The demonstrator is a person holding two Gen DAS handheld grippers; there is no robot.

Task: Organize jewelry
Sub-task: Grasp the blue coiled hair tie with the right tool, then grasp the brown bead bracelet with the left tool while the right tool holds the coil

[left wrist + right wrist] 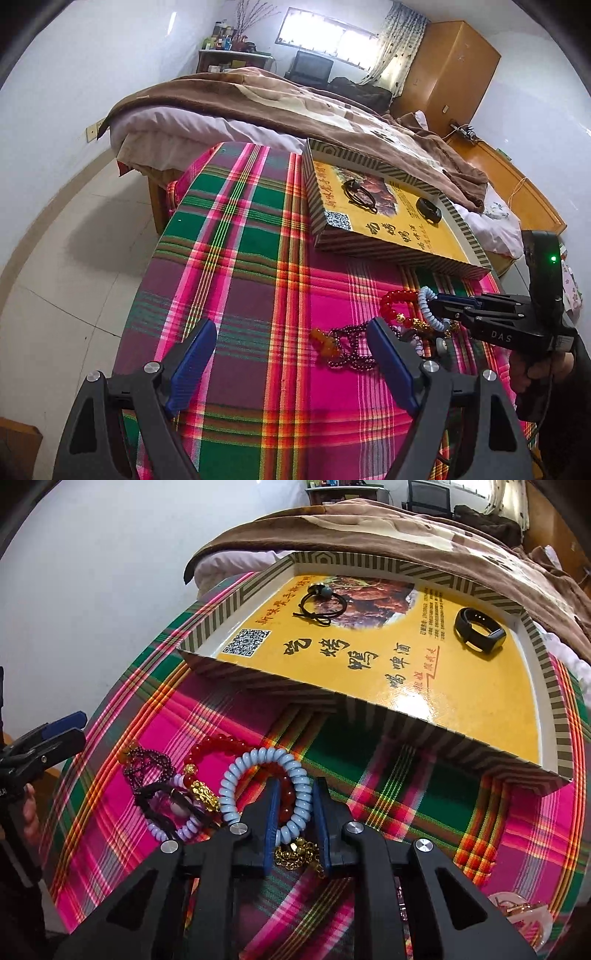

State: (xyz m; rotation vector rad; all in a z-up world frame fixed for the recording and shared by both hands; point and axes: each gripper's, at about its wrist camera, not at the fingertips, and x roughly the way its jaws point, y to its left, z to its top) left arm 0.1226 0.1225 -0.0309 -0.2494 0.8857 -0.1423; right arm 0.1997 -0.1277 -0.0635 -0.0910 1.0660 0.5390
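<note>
The right gripper (295, 812) has its blue pads closed on the near side of the pale blue coil bracelet (258, 775), one finger inside the loop and one outside it, so the pick-up step is in hand. Just under the pads lies a gold chain (295, 853); to their left, touching the coil, sit the red bead bracelet (218, 747), a lilac bead bracelet (177, 827) and a dark garnet strand (147, 768), all heaped on the plaid cloth (406, 775). Beyond the fingertips stands the yellow box lid (461, 709), already holding a black hair tie (325, 602) and a black watch band (480, 631). The left gripper (291, 354) hovers with its jaws wide apart and empty, left of the heap. Next, I judge, comes a straight lift to free the coil from its neighbours, then a carry forward over the lid's rim.
</note>
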